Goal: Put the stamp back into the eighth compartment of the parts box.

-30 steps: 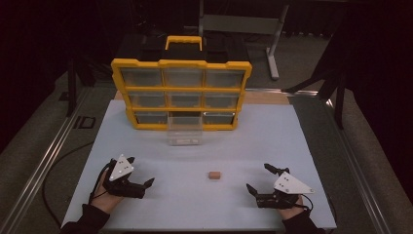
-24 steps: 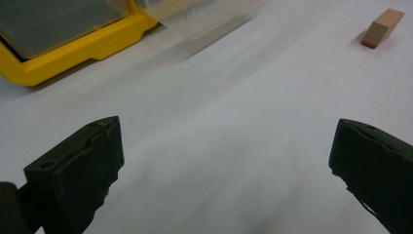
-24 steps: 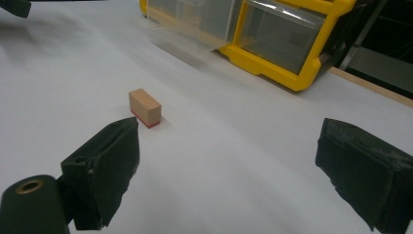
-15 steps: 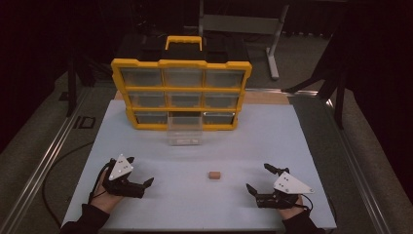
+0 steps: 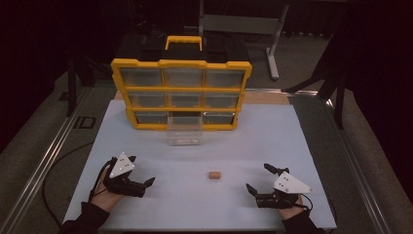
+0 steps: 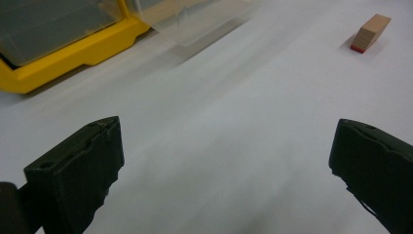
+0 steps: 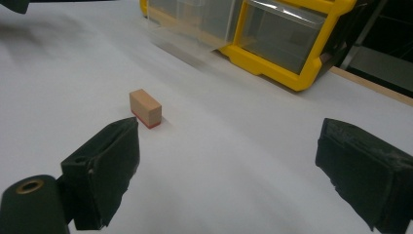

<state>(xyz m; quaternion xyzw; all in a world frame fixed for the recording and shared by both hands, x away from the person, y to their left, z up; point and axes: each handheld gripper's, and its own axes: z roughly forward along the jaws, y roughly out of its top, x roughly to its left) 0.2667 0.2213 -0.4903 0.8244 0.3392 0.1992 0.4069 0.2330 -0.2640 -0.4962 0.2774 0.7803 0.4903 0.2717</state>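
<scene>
Both grippers, left (image 5: pixel 146 184) & right (image 5: pixel 258 180), gape wide; block (image 5: pixel 214 174) lies betw. them, unobstructed; yellow organizer (image 5: pixel 180 95) behind.

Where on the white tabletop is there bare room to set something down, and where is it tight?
Bare stretches lie either side of the small wooden block: between it and the left tool, and toward the right tool. The table's right side is bare too. It is crowded at the back, by the yellow organizer and its pulled-out clear drawer.

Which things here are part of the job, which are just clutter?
In play:
- small wooden block
- pulled-out clear drawer
- yellow drawer cabinet
- left tongs, right tongs, both open

Just about:
- grey stand behind the table
</scene>
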